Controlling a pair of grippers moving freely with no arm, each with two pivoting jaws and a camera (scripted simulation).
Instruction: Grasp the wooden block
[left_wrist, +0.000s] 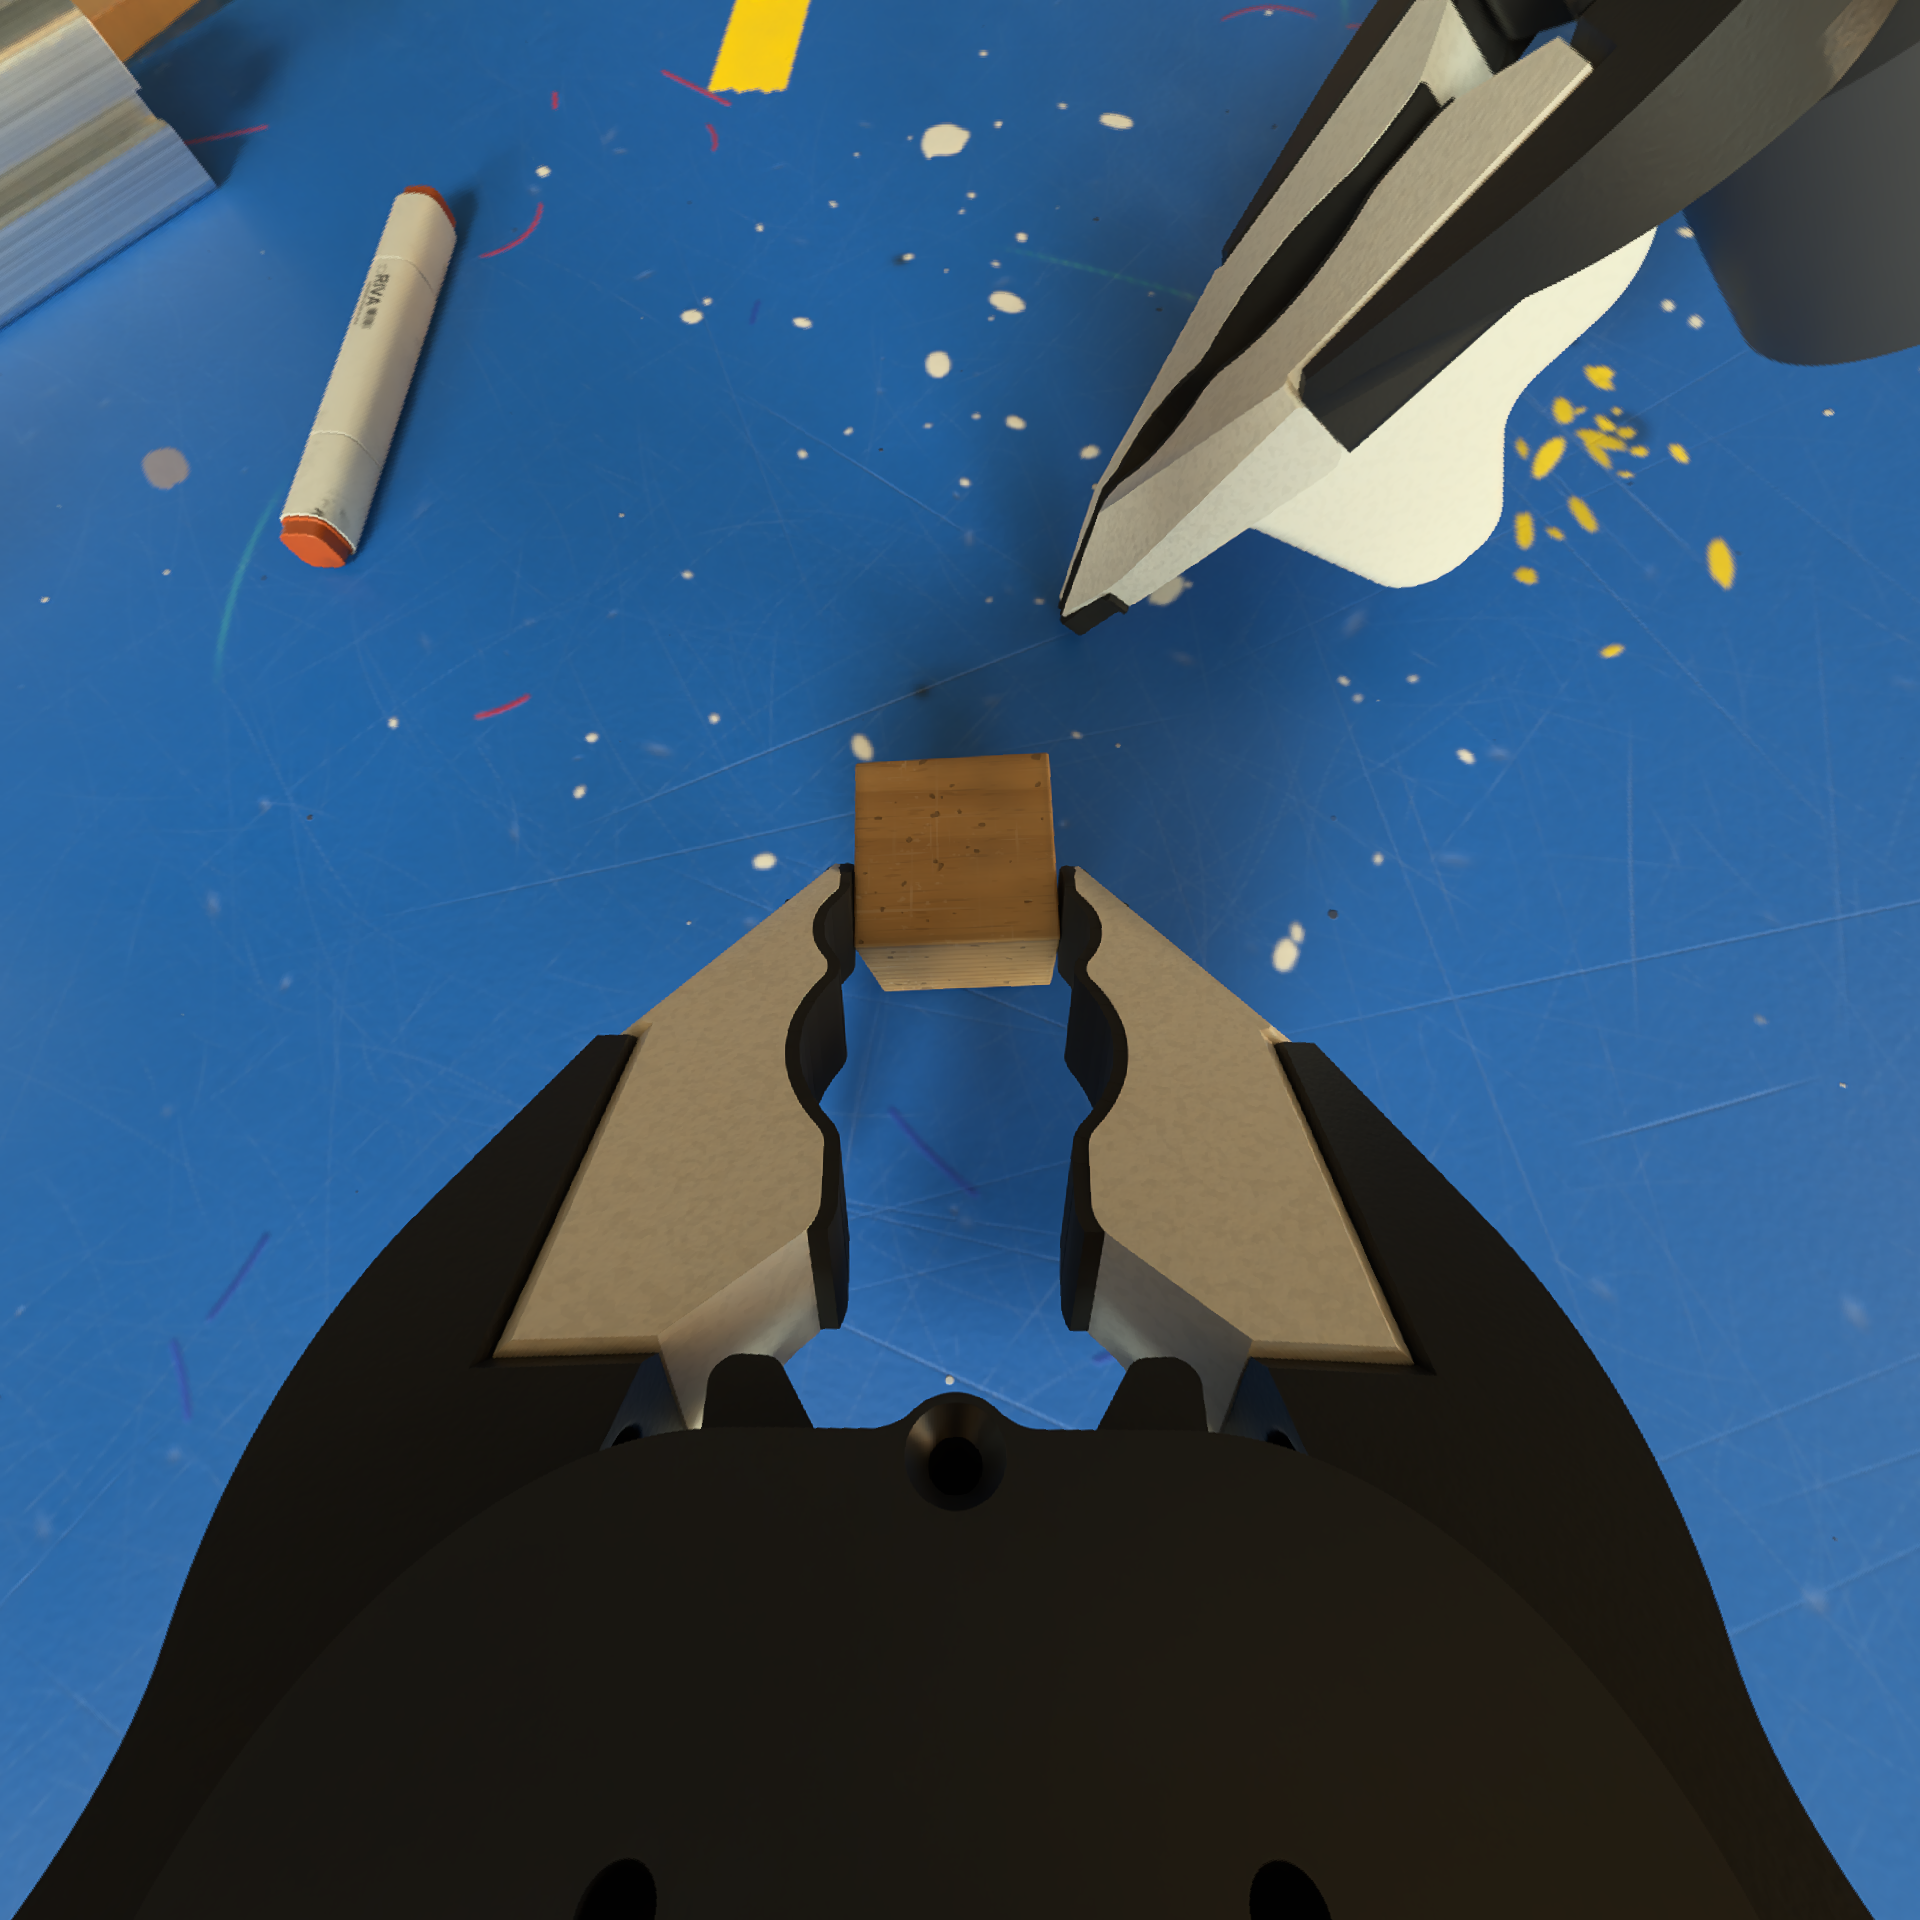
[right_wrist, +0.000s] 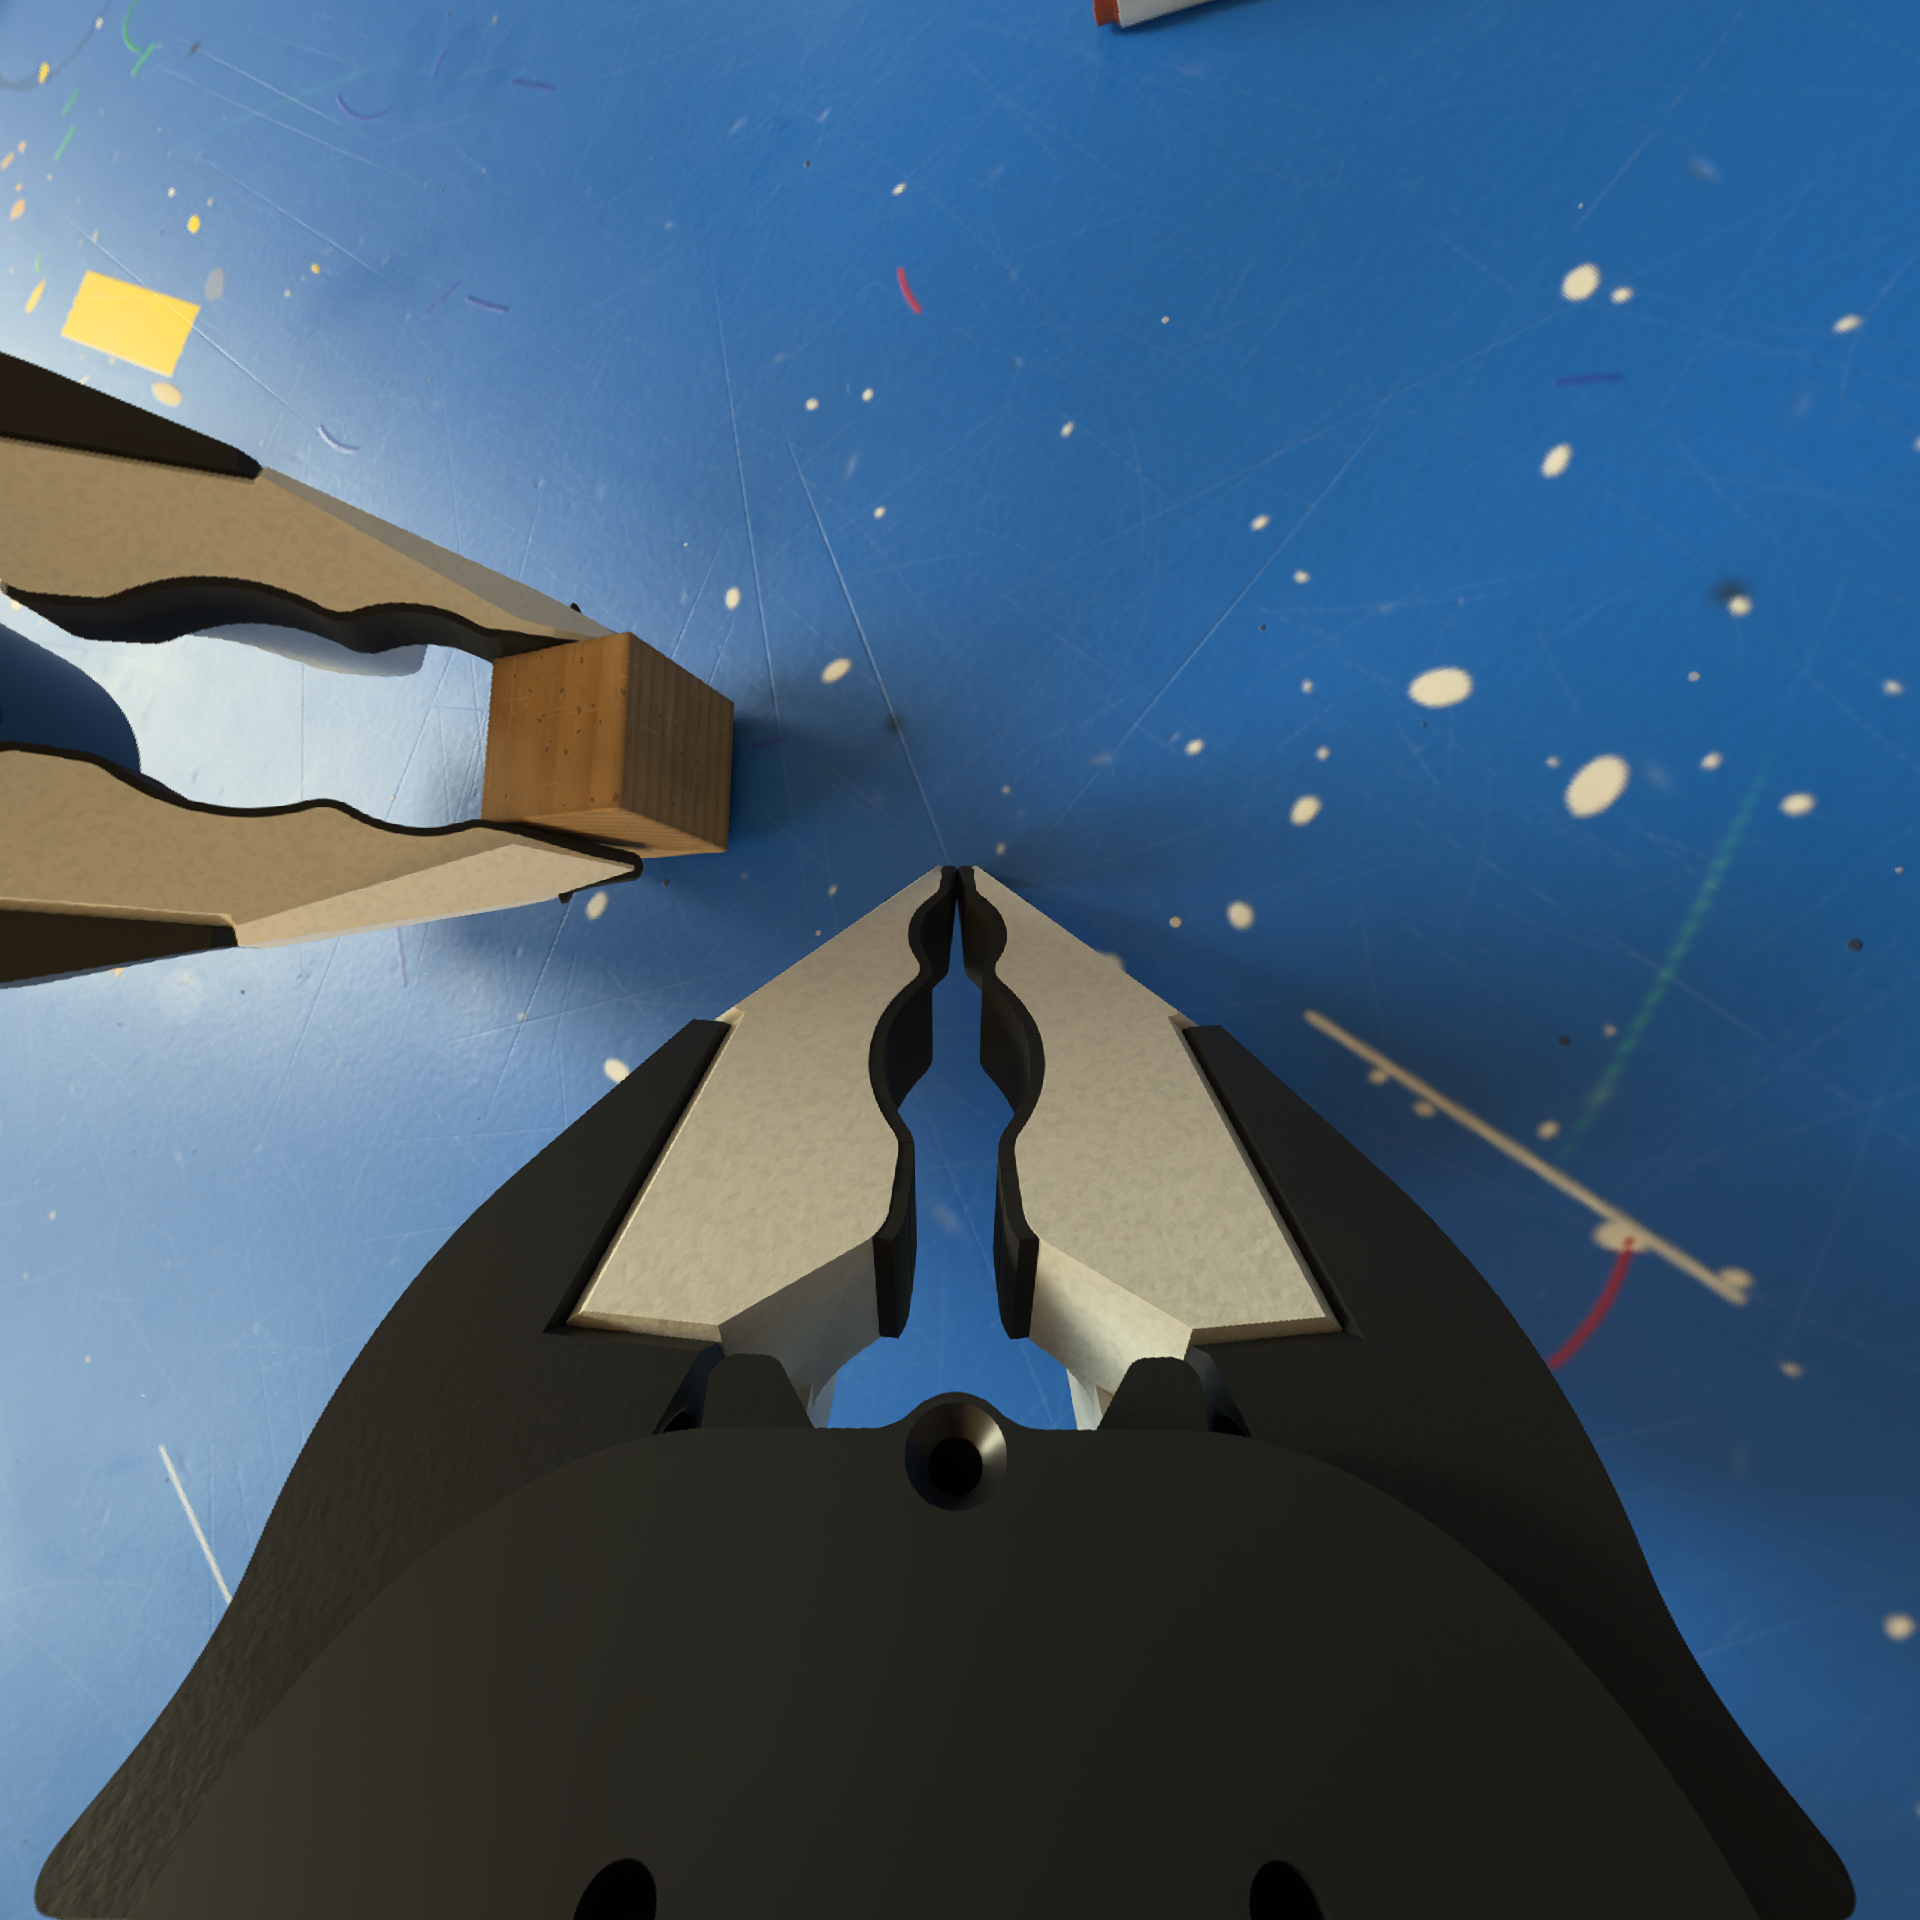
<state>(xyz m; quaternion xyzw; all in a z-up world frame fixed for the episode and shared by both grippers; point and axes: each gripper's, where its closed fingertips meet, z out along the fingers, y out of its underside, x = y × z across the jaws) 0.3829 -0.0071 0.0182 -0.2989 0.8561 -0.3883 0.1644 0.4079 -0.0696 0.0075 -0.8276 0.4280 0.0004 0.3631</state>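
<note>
Blue, scratched and flecked with pale and yellow paint, the worktop (left_wrist: 623, 644) carries everything in view. In the left wrist view, from the left: a striped, silvery box edge (left_wrist: 73, 156) in the top corner, then a white marker (left_wrist: 371, 376) with orange ends lying flat, tilted slightly from the view's vertical. A strip of yellow tape (left_wrist: 758, 42) sits at the top edge.

At centre, the block (left_wrist: 951, 868) is pinched between the tips of the left gripper (left_wrist: 954, 899), whose fingers (left_wrist: 727, 1091) press its two opposite side faces. The block is close to a cube, with no clear long axis; its speckled top face looks up at the camera and its lined end-grain face points back toward the gripper body. Whether it rests on the worktop or is raised cannot be told.

To the right, the right gripper (right_wrist: 956, 883) hovers near the block but apart from it, fingers closed tip to tip on nothing.
</note>
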